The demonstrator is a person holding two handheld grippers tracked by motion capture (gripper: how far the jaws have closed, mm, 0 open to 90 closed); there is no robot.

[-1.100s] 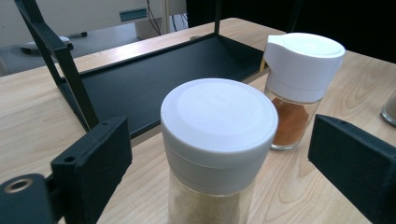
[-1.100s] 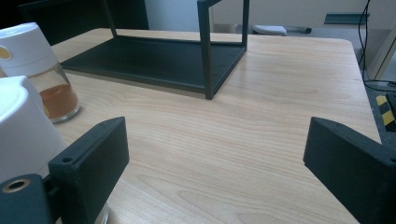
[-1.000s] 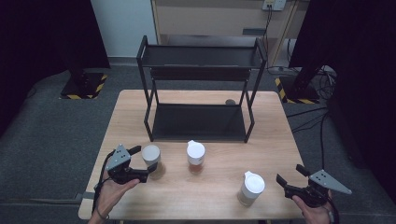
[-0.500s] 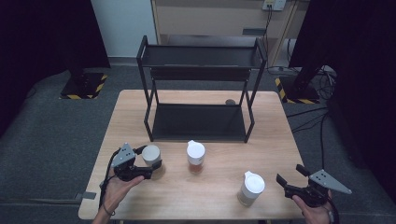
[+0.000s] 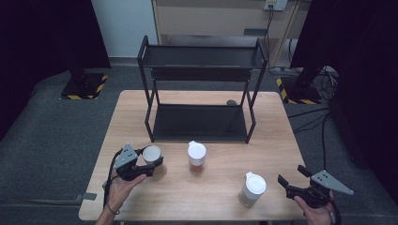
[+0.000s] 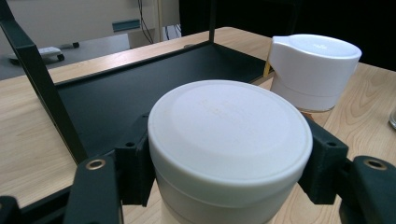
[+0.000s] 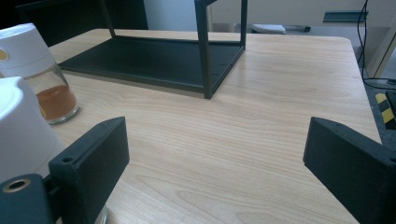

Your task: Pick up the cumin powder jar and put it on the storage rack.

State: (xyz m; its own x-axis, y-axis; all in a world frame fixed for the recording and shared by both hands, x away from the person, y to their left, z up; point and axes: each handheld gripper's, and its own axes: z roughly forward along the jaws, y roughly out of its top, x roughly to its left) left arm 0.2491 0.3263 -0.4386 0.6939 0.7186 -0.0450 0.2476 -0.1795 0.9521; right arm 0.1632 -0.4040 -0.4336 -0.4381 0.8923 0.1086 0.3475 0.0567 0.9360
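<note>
Left gripper (image 5: 149,165) jaws have just been closing and now clamp the white-lidded jar (image 6: 229,140), upright at lower left, nearest the shelf rack (image 5: 202,122); right gripper (image 5: 294,180) jaws gape wide.

Three jars (image 5: 196,157) in a row on table (image 5: 272,140), rack (image 5: 202,89) behind

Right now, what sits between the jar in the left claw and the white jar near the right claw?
High view: a white-capped spice jar with brown powder.
</note>
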